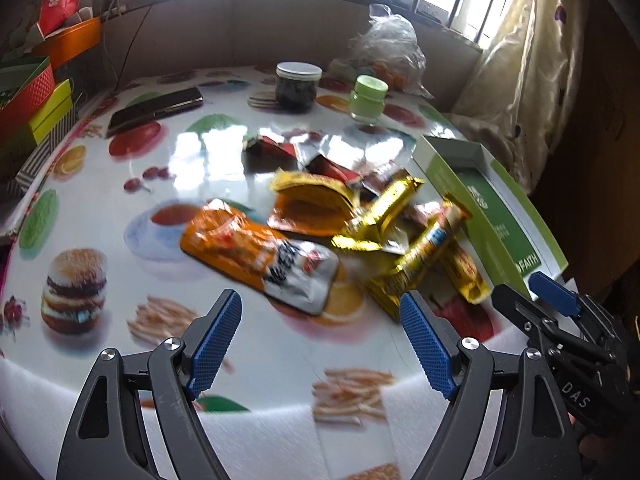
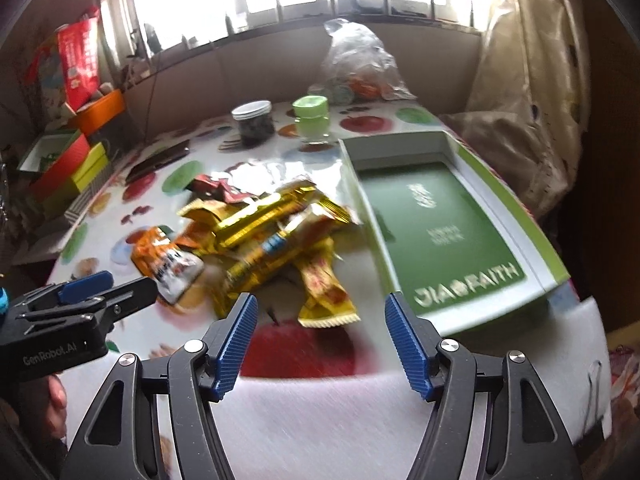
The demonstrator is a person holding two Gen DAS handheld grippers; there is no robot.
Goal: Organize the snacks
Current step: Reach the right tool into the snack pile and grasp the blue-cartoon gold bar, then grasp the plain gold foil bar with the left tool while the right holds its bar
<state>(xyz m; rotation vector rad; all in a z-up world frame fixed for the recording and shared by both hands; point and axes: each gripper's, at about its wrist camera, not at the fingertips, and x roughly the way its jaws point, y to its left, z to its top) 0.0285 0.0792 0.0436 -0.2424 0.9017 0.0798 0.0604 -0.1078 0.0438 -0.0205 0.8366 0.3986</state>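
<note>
A heap of snack packets lies mid-table: an orange-and-white packet (image 1: pixel 260 254), several gold wrappers (image 1: pixel 380 216) and dark red sachets (image 1: pixel 272 148). The same gold wrappers (image 2: pixel 272 232) show in the right wrist view, with one yellow packet (image 2: pixel 324 292) nearest. A shallow green-and-white box (image 2: pixel 440 232) stands empty right of the heap, also seen as the box (image 1: pixel 492 208). My left gripper (image 1: pixel 320 308) hangs open above the near table edge, nothing between its pads. My right gripper (image 2: pixel 320 308) is open too and empty, short of the yellow packet. Each gripper shows at the edge of the other's view.
A dark jar with white lid (image 1: pixel 298 86), a green-lidded jar (image 1: pixel 368 98) and a clear plastic bag (image 1: pixel 388 48) stand at the back. A dark phone (image 1: pixel 156 110) lies back left. Coloured boxes (image 1: pixel 32 96) are stacked beyond the left edge. A curtain (image 1: pixel 532 60) hangs at right.
</note>
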